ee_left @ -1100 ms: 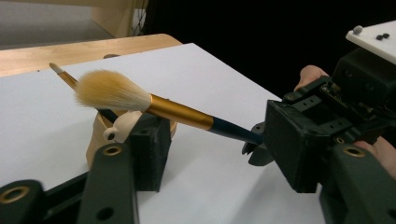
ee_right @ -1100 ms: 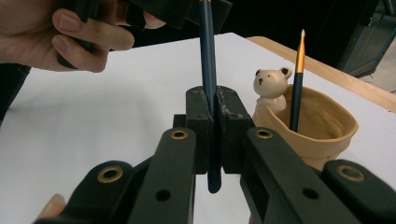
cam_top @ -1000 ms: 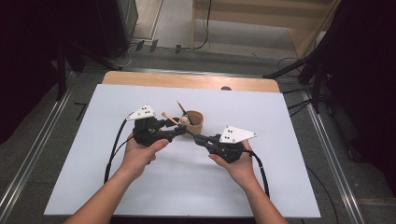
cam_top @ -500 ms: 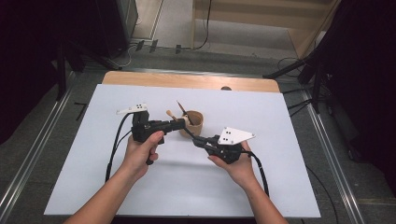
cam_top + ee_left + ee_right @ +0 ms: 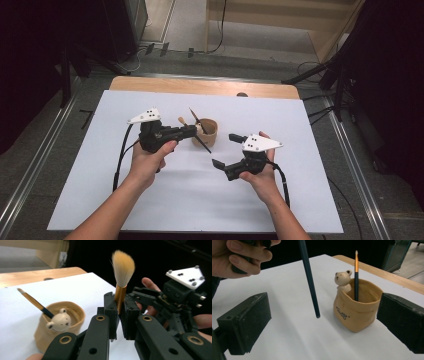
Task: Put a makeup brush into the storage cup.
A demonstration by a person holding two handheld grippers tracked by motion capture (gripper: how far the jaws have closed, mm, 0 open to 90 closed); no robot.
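The thing in hand is a long makeup brush with a tan bristle tuft, a gold metal ferrule and a thin dark handle (image 5: 120, 293). The left gripper (image 5: 119, 315) clamps it at the ferrule, pads tight on the metal with the tuft standing above them. In the right gripper view the dark handle (image 5: 310, 280) hangs down with its tip just above the white tabletop (image 5: 165, 200), just beside the tan bag-shaped holder with a small bear figure on its rim (image 5: 355, 306).

The right gripper (image 5: 227, 150) stands wide and holds nothing; its jaws have just been opening. It sits near the holder, on the side toward the person.

Handling, as a judgement:
- The brush is light and stiff along the handle; the tuft is soft and will splay if pinched.
- The smooth ferrule and lacquered handle are likely slippery, so a hold at the ferrule's lower end or the upper handle is the safest.
- With the grip near one end, the long handle can swing and knock the holder.
- The holder looks light and may tip or slide if pushed at the rim.

Limits of view:
- A second slim brush with a gold band (image 5: 356, 275) stands in the holder; its lower end is hidden inside.
- The holder's depth and contents cannot be made out.
- The lettering on the holder's front is too small to read.
- In the high view the clamped brush is small and blurred.
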